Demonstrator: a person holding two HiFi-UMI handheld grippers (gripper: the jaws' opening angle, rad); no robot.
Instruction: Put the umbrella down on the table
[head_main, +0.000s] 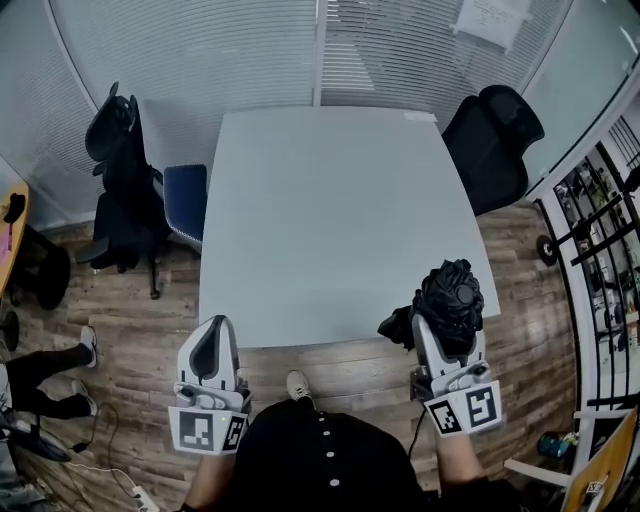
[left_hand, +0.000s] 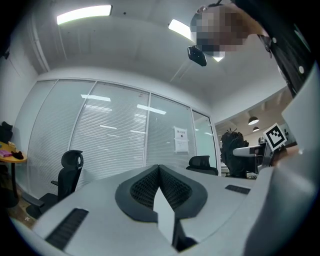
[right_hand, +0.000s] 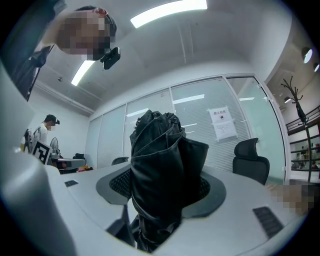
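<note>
- Right gripper (head_main: 448, 345) pinches the folded black umbrella (head_main: 452, 292), long axis upright; left gripper (head_main: 212, 350) pressed together, empty.
- Umbrella sits at the table's (head_main: 330, 220) near-right corner; bare tabletop lies toward 11 o'clock.

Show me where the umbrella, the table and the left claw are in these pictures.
umbrella (head_main: 452, 292): head view, on its bunched black fabric.
table (head_main: 330, 200): head view, on the bare middle of its top.
left claw (head_main: 216, 326): head view, at its closed tips.
</note>
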